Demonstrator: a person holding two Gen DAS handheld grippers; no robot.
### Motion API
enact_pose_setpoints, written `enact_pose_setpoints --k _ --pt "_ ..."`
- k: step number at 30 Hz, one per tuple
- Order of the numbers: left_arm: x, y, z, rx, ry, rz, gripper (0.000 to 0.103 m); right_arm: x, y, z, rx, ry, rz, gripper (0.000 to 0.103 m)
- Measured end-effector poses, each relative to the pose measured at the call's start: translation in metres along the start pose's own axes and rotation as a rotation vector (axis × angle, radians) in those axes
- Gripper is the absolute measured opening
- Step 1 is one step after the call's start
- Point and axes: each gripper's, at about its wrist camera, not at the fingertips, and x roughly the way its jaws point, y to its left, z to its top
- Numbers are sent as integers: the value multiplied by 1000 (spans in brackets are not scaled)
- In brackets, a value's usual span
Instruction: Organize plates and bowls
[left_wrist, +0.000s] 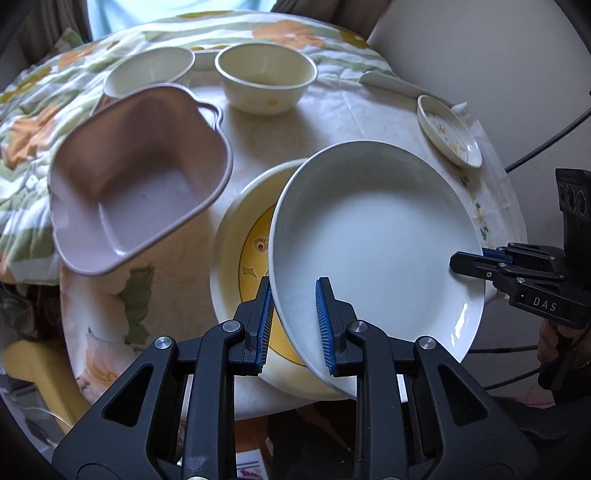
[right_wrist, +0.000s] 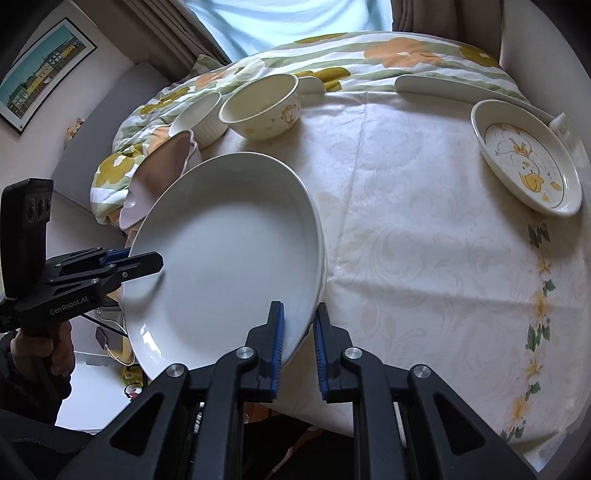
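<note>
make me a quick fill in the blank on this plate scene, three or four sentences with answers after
1. Both the left gripper and the right gripper are shut on the rim of the plain ____ plate.
2. Below that plate lies a dish with a ____ centre.
3. The small plate near the table's edge bears a picture of a ____.
4. The squarish tub with a handle is ____ in colour.

Missing words: white; yellow; duck; pink

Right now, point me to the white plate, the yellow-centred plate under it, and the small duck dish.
white plate (left_wrist: 373, 236), left wrist view, on its bare inner floor.
yellow-centred plate (left_wrist: 236, 240), left wrist view, on its cream rim left of the white plate.
small duck dish (right_wrist: 524, 166), right wrist view, on its painted centre.
</note>
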Motion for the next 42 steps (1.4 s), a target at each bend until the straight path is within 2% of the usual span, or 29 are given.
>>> enact_pose_setpoints --k 8,18,24,32,42 --pt "21 6 -3 -1 33 10 20 10 2 -7 9 5 -41 15" --pt "37 -5 -2 25 60 65 20 14 3 -3 -5 6 -64 14" --pt "40 -12 -1 63 60 124 20 13 4 0 -30 7 -73 14" --pt "40 -29 -4 157 41 277 20 17 16 3 -144 18 -146 14" --pt "32 -31 -12 191 19 361 20 27 37 5 -287 28 -257 14"
